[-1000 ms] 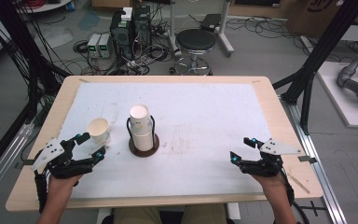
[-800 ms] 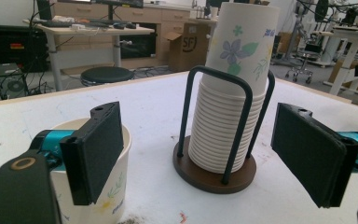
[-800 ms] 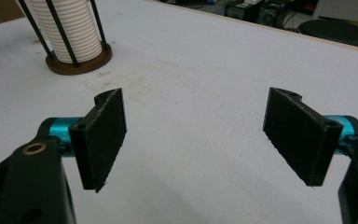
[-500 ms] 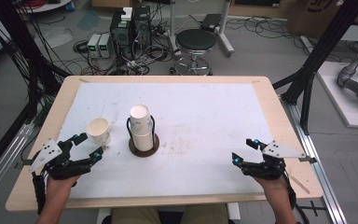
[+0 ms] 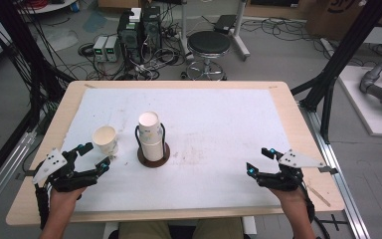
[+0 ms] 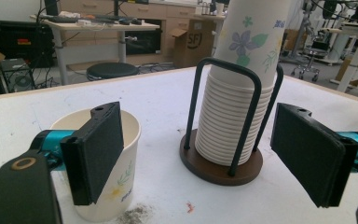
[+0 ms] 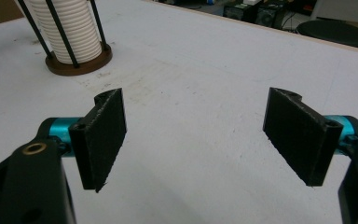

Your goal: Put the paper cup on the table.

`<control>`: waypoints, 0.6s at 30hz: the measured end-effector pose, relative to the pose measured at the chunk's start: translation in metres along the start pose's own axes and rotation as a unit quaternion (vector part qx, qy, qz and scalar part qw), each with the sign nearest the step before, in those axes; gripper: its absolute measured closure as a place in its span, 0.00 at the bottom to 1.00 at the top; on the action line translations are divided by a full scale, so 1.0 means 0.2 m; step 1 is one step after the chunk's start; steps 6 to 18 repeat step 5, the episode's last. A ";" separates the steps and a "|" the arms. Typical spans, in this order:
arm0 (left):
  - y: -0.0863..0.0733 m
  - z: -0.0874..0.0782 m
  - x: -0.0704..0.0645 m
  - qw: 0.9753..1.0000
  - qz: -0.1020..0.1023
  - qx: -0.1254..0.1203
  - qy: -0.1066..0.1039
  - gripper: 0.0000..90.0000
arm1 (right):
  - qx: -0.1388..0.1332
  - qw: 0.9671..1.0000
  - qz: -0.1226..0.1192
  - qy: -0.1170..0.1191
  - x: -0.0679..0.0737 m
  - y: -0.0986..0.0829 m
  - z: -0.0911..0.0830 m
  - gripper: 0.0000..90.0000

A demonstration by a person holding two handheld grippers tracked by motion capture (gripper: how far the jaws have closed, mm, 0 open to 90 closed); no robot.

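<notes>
A stack of flowered paper cups (image 5: 150,135) (image 6: 242,88) stands in a black wire holder on a round brown base (image 5: 153,155) (image 6: 221,165) (image 7: 79,63), left of the table's middle. A single paper cup (image 5: 105,140) (image 6: 121,154) stands upright just to its left. My left gripper (image 5: 92,157) (image 6: 205,161) is open near the front left, its left jaw beside the single cup, with nothing between the jaws. My right gripper (image 5: 260,160) (image 7: 200,135) is open near the front right, low over bare table, far from the cups.
The white sheet (image 5: 219,124) covers most of the wooden table (image 5: 288,104). Beyond the far edge are a black stool (image 5: 208,47), computer boxes (image 5: 142,25) and cables. Black frame posts (image 5: 335,74) rise at both sides.
Both grippers have drawn back slightly toward the front edge. The left one stays open by the single cup. The cups have not moved.
</notes>
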State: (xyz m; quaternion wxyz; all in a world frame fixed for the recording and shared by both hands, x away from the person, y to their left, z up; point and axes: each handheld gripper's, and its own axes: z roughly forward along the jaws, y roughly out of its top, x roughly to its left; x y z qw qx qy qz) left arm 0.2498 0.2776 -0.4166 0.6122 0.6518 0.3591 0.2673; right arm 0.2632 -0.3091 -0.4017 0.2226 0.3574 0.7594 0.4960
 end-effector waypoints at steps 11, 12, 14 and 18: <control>0.00 0.00 0.00 1.000 0.002 0.002 0.001 0.19 | -0.001 1.000 0.000 0.001 0.00 0.00 0.00 0.24; 0.00 0.00 0.00 1.000 0.002 0.002 0.001 0.19 | -0.001 1.000 0.000 0.001 0.00 0.00 0.00 0.24; 0.00 0.00 0.00 1.000 0.002 0.002 0.001 0.19 | -0.001 1.000 0.000 0.001 0.00 0.00 0.00 0.24; 0.00 0.00 0.00 1.000 0.002 0.002 0.001 0.19 | -0.001 1.000 0.000 0.001 0.00 0.00 0.00 0.24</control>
